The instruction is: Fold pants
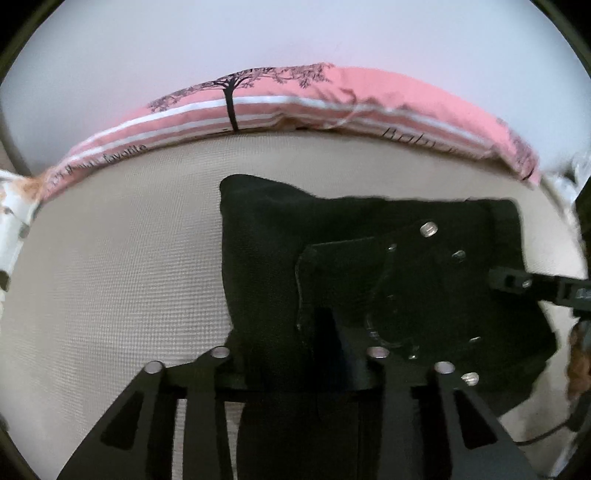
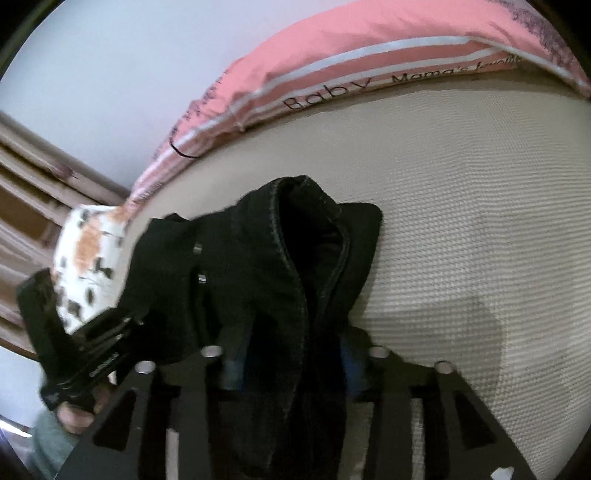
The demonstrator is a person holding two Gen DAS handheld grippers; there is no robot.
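black on black, much lost
we can't tell the left gripper (image 1: 332,295) jaws from the pants (image 1: 266,236); the pillow (image 2: 369,55) script is blurred, and the hand (image 2: 79,415) is half hidden.

Pants (image 2: 280,266) solid black, faint paler stitching along the seams. Bed cover (image 1: 110,266) beige-cream, fine woven grid texture; in the right wrist view it reads as ribbed off-white. Pillow (image 1: 332,96) salmon pink with white stripes, black tree silhouettes and black lettering, "Baby" readable. Second cushion (image 2: 88,266) white with orange and dark brown-black blotches. Wall (image 1: 295,33) plain pale lilac-white. Curtain (image 2: 26,206) tan-brown in folds. Left gripper (image 1: 391,295) and right gripper (image 2: 291,373) matte black with silver bolt heads; bluish tint inside the right one. Sleeve (image 2: 48,443) grey-green.
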